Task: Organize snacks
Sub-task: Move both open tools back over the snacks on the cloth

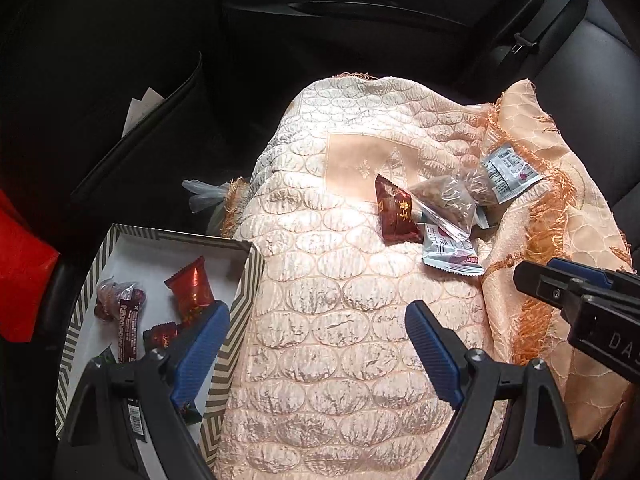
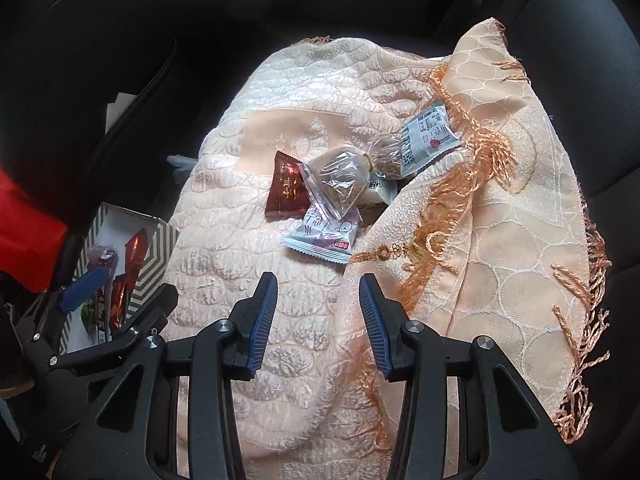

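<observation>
Hovering over the cushion (image 1: 320, 320), left gripper (image 1: 316, 320) fingers wide, right gripper (image 2: 318, 292) narrower, both empty; snacks (image 2: 320, 196) at 12 o'clock.

The left gripper (image 1: 316, 344) is pointing steeply downward, its blue-padded jaws standing wide apart with nothing between them. The right gripper (image 2: 318, 312) is tilting down at much the same angle, jaws parted about halfway and gripping nothing. In the left wrist view the right gripper is showing at 3 o'clock; in the right wrist view the left is sitting at 8 o'clock.
</observation>
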Available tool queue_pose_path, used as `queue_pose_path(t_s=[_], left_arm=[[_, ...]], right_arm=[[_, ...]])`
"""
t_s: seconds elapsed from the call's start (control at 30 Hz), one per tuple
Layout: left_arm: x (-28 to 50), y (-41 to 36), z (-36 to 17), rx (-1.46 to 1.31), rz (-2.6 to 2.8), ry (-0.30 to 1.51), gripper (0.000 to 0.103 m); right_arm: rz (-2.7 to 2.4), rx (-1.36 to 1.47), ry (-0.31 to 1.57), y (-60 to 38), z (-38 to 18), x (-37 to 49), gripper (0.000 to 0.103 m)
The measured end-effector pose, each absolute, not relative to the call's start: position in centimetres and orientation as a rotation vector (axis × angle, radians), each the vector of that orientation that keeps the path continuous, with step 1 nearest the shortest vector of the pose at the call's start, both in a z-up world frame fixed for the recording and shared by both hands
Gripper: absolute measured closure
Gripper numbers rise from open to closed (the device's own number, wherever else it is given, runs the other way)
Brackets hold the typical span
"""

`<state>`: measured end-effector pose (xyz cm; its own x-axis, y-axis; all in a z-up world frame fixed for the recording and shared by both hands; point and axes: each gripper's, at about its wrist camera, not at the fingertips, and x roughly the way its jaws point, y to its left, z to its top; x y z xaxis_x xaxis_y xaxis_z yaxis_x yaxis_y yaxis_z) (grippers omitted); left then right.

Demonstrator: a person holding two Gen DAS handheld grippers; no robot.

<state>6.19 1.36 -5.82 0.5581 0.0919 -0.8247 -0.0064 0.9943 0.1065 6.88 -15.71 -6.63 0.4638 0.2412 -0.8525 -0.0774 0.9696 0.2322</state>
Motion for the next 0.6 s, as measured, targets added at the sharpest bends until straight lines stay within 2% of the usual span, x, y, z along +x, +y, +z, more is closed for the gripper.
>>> queue_pose_path(t_s=[0.6], left_arm=[[8.9, -0.3, -7.5, 0.121, 0.052, 1.017, 0.012]], right_arm=[[0.174, 0.177, 1.071, -17.2, -8.3, 8.6, 0.061]])
